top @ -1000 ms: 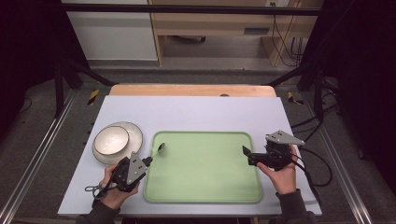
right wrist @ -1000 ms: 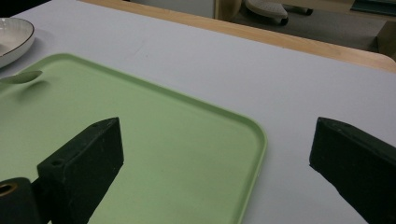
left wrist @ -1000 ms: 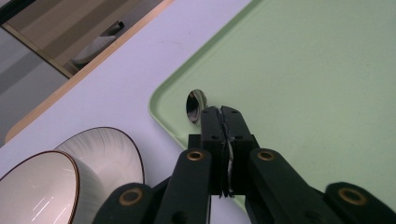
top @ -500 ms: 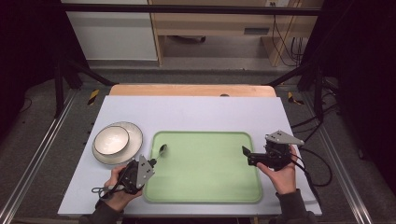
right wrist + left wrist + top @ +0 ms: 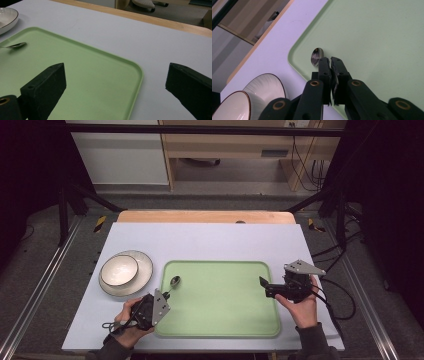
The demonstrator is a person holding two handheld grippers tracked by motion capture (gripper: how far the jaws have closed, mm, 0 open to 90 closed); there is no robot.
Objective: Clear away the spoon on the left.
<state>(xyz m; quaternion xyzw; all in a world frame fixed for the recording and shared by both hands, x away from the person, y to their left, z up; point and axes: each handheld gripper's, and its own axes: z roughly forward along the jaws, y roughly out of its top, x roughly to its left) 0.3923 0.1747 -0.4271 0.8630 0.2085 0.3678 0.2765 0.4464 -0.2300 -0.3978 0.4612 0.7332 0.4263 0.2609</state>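
Green tray (image 5: 225,310) lying mid-table; right gripper (image 5: 263,286) hovering wide open, empty, over its right edge. Left gripper (image 5: 329,61) pinching spoon (image 5: 317,56) at near-left corner, handle hiding between jaws.

Inventory on the surface (image 5: 210,242), by count:

- Tray (image 5: 225,320): one, green.
- Spoon (image 5: 174,281): one, metal.
- Bowl (image 5: 119,270): one, white with dark rim.
- Plate (image 5: 142,262): one, white with dark rim, beneath the bowl.
- Hand-held gripper: two, namely left hand-held gripper (image 5: 165,295) and right hand-held gripper (image 5: 262,282), each with two black jaws.

Total loose items: four. Total tools: two.
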